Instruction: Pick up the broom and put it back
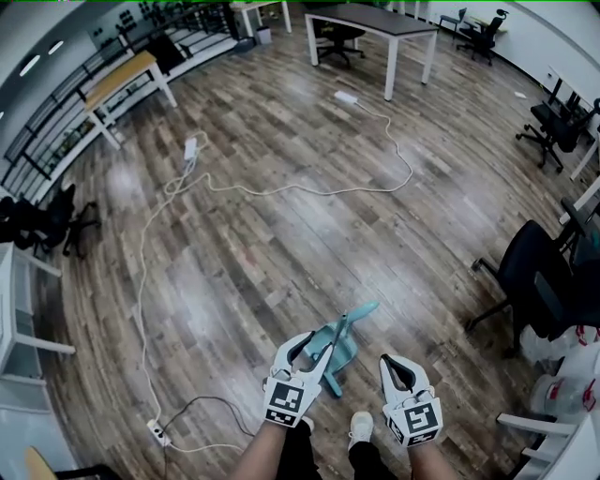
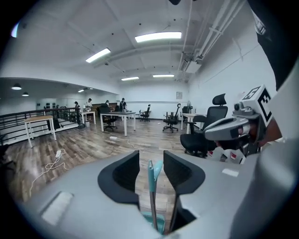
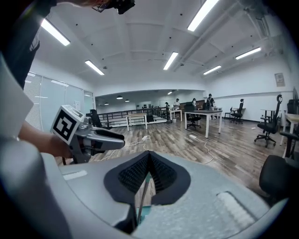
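Left tongs [image 1: 322, 350], lower centre of the head view, are released: in the left gripper view [image 2: 151, 158] the two dark pads stand apart, and the teal handle of the broom [image 2: 153, 173] rises between them with a gap on either side. Right tongs [image 1: 392, 364], just right of the left pair, are clenched, their ribbed pads meeting at the tips [image 3: 149, 156]. A thin rod and a patch of teal [image 3: 140, 201] show through the slit below the pads; the head view places these tongs beside the broom, apart from it. The broom [image 1: 345, 347] stands on the wood floor [image 1: 281, 234] directly ahead of the person's shoes [image 1: 361, 427], its teal handle leaning toward the upper right. A white cable [image 1: 281, 190] loops across mid-frame to a power strip [image 1: 158, 432] at lower left. A white-legged desk [image 1: 375, 23] occupies the upper centre, and a black office chair [image 1: 530, 277] the right edge.
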Demonstrator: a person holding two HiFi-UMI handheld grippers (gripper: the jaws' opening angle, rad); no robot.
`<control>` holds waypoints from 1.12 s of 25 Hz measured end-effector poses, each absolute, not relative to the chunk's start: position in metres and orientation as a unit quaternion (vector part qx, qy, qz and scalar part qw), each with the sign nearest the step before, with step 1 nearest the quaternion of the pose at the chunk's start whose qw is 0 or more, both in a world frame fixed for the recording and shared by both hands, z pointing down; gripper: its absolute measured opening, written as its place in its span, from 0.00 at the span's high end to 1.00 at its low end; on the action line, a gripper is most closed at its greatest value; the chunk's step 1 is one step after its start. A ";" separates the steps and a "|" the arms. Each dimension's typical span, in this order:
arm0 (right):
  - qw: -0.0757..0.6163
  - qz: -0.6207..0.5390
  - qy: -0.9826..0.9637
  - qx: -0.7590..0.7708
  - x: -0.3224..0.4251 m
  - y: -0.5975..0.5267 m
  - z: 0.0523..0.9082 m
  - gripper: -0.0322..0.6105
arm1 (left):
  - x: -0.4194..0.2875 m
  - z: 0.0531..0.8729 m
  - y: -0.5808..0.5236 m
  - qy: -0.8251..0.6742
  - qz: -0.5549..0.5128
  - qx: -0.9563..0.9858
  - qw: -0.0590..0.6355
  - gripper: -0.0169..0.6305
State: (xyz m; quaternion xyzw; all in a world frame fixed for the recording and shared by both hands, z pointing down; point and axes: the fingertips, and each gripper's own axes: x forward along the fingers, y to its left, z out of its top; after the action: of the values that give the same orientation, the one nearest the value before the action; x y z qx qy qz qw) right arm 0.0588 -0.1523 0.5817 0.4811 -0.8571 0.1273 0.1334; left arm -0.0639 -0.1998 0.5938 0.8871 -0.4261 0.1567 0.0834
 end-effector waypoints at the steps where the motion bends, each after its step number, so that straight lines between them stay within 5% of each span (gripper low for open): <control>1: 0.124 0.124 -0.859 0.481 0.058 -0.154 0.573 0.94 | -0.069 0.581 -0.197 -0.437 0.143 0.884 0.081 0.72; 6: 0.080 0.107 -0.875 0.465 0.049 -0.153 0.528 0.95 | -0.088 0.535 -0.175 -0.482 0.094 0.868 0.069 0.95; 28: 0.045 -0.028 -0.924 0.378 -0.006 -0.108 0.433 0.95 | -0.121 0.443 -0.080 -0.552 0.064 0.831 0.001 0.95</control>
State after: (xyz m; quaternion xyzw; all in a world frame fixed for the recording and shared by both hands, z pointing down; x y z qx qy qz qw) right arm -0.0062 -0.1082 0.4330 0.3779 -0.9243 -0.0285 0.0453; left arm -0.1210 -0.0800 0.4427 0.8313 -0.5521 0.0639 0.0009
